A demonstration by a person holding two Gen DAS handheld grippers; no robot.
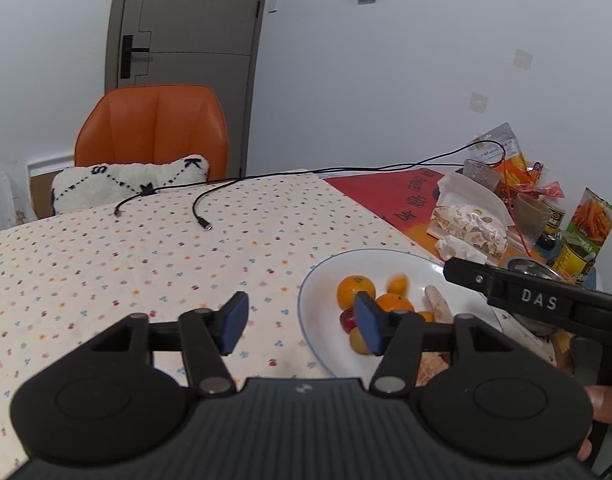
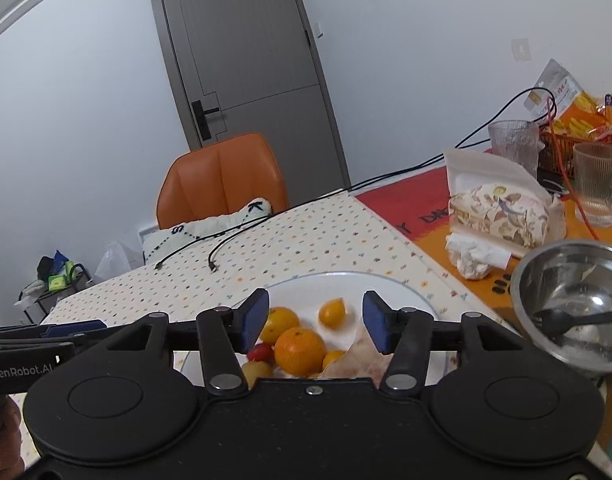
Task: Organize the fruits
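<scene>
1. Right gripper [image 2: 311, 322]: blue pads spread wide, nothing between them; poised just above the white round plate with thin blue rim [image 2: 401, 286].
2. Left gripper [image 1: 300, 322]: blue pads likewise parted and empty; hovering over the spotted cream tablecloth [image 1: 146, 248] at the plate's left edge.
3. Fruit, all on the plate: large round orange [image 2: 300, 350], second orange behind it [image 2: 280, 322], small yellow-orange kumquat [image 2: 331, 312] lying apart toward the far side, small red fruit [image 2: 262, 352], yellowish fruit [image 2: 256, 370], pale peeled segment [image 2: 361, 354] at right.
4. Step in hand, judged: fruit gathered on the plate, neither tool loaded; likely lining up a pick or a tidy of the pile.
5. Next move, judged: lowering of the right gripper over one round fruit, closing across its widest part; smooth, round skins prone to rolling.
6. Edges: plate rim shallow; steel bowl with black spoon [image 2: 573, 312] just right of the plate; ribbed drinking glass [image 2: 597, 184] and patterned packet [image 2: 501, 212] beyond.
7. Open room: bare cloth left and ahead, only two black cable ends [image 1: 204, 224] farther off; orange chair [image 1: 154, 128] past the table's far edge.
</scene>
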